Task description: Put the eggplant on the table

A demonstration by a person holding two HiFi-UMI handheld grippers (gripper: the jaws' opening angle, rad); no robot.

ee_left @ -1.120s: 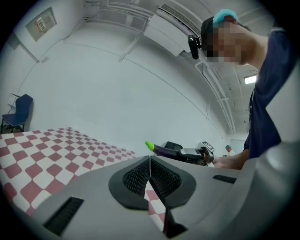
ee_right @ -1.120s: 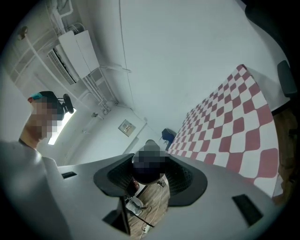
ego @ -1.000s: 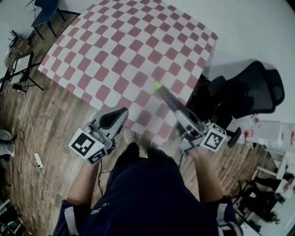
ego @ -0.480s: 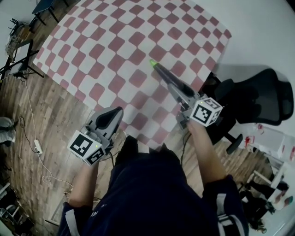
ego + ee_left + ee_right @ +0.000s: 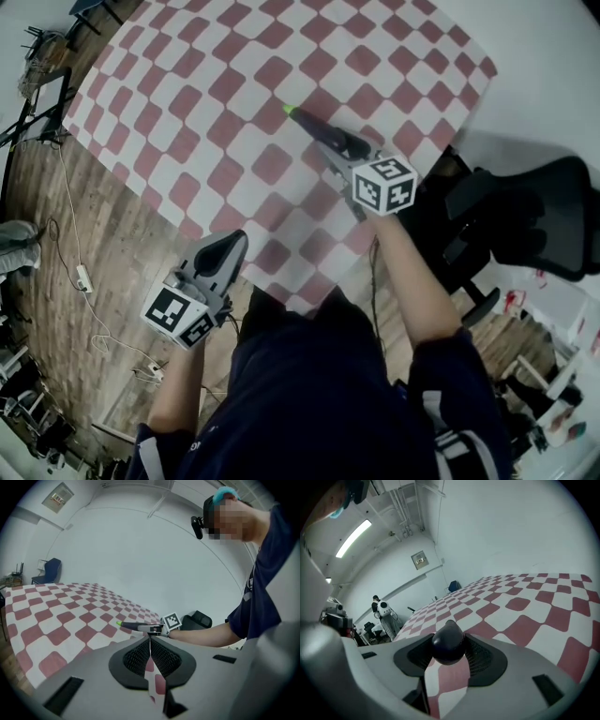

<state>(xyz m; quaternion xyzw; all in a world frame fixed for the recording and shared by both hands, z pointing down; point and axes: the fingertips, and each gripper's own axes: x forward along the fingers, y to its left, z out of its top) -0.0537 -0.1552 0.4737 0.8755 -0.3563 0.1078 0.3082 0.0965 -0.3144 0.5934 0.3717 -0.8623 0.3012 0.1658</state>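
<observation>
The right gripper was clamped on the eggplant, its jaws held fairly wide by the dark purple body that filled the gap between the pads. The eggplant stuck out past the jaw tips with its green stem end pointing away from the person, toward the middle of the table. It hung low over the red-and-white checked cloth, inside the near right part of the tabletop; whether it touched the cloth could not be told. The right arm reached out over the table's near edge. The left gripper was empty, its jaws pressed together to a thin slit, and it sat off the table by the near edge, above the wooden floor, pointing toward the cloth. The two grippers were well apart. A black office chair stood beside the table's right side.
</observation>
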